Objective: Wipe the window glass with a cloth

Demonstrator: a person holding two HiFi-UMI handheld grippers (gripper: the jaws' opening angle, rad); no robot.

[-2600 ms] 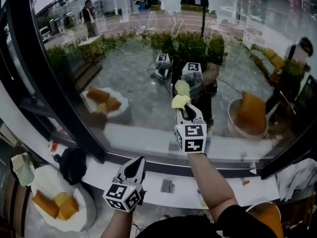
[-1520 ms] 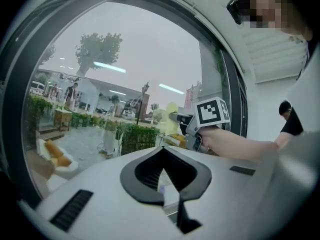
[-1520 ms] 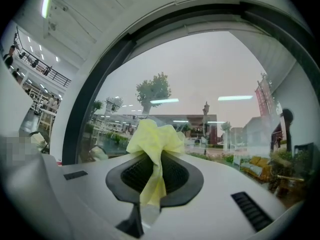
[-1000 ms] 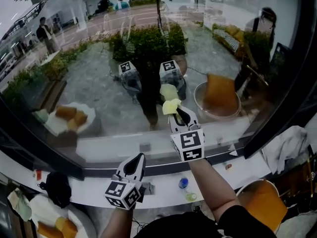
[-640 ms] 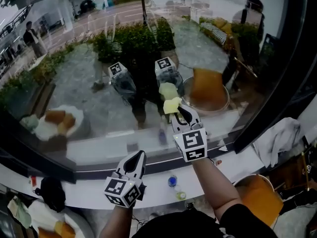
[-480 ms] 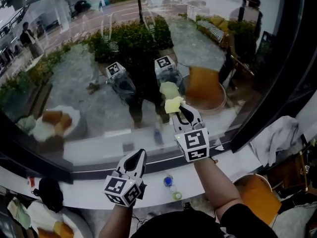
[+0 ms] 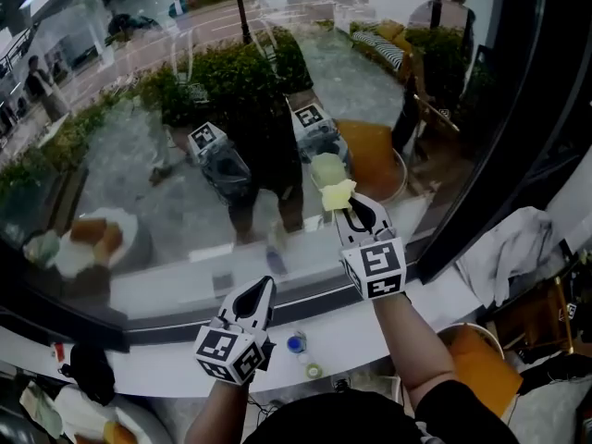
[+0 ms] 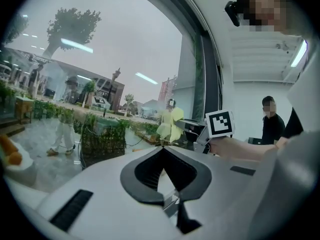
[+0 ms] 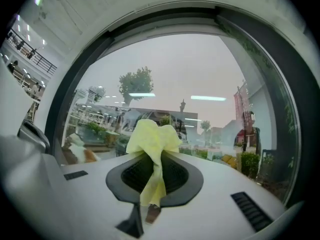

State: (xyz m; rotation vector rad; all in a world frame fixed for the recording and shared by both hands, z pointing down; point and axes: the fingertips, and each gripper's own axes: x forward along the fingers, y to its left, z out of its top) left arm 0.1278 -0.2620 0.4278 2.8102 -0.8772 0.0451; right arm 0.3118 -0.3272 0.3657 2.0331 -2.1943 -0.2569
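Right gripper (image 7: 351, 213) clamped on yellow cloth (image 7: 335, 193), cloth bunched past the jaw tips and touching window glass (image 7: 166, 165), left gripper (image 7: 263, 289) nearer, over white sill (image 7: 157, 354), jaws closed together, nothing between

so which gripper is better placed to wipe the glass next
Right. The right gripper is shut on the yellow cloth and raised to the window glass. The left gripper has its jaws together on nothing and sits lower, short of the pane.

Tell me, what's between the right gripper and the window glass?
The yellow cloth, clamped in the right gripper, seems to touch the window glass; head view shows it.
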